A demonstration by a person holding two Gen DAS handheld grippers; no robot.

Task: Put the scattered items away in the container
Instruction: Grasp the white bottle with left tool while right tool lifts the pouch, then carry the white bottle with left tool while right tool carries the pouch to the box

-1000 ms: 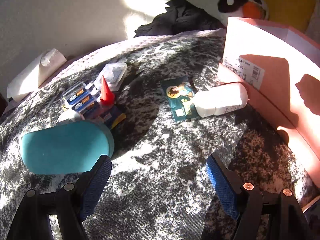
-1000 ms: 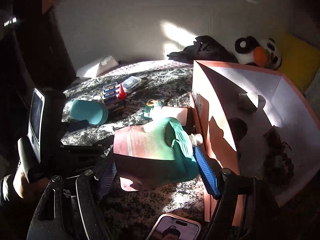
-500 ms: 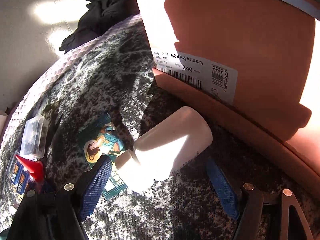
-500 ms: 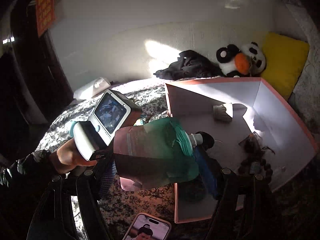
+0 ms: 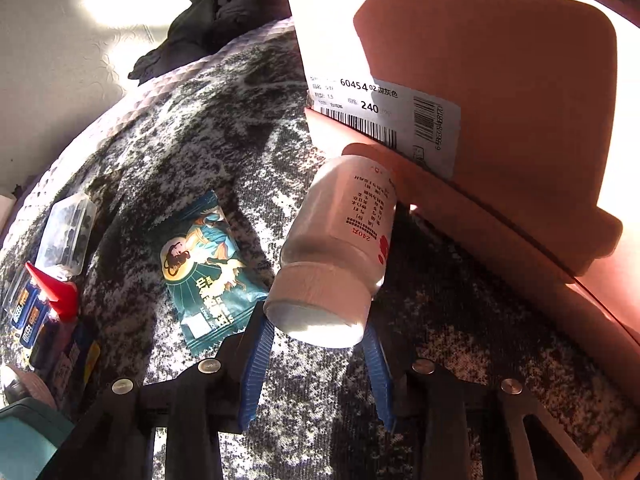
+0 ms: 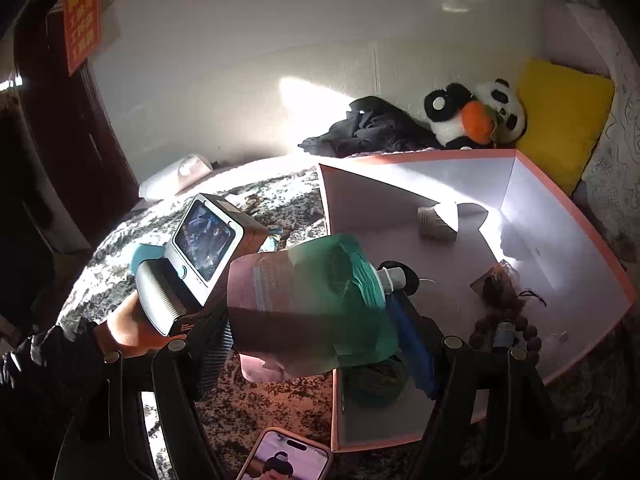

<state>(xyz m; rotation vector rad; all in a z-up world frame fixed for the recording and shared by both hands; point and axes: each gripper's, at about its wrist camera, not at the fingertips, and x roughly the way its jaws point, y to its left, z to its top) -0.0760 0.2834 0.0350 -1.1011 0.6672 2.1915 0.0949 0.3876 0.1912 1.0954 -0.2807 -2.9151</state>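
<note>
Roughly midway: a white bottle (image 5: 340,248) is being pinched by the left gripper (image 5: 316,354) beside the box (image 6: 560,264), a green pouch (image 6: 316,308) clamped over it by the right gripper (image 6: 316,344); batteries (image 5: 30,312) and a snack packet (image 5: 208,268) are being left on the bed.

Pretty clearly someone's bedroom: everything sits on a bed (image 5: 208,128) with a mottled grey blanket, a panda plush (image 6: 476,114) and yellow pillow (image 6: 564,116) against the wall, dark clothes (image 6: 368,128) dumped nearby (sun pouring in), plus a shoebox (image 6: 560,216).
</note>
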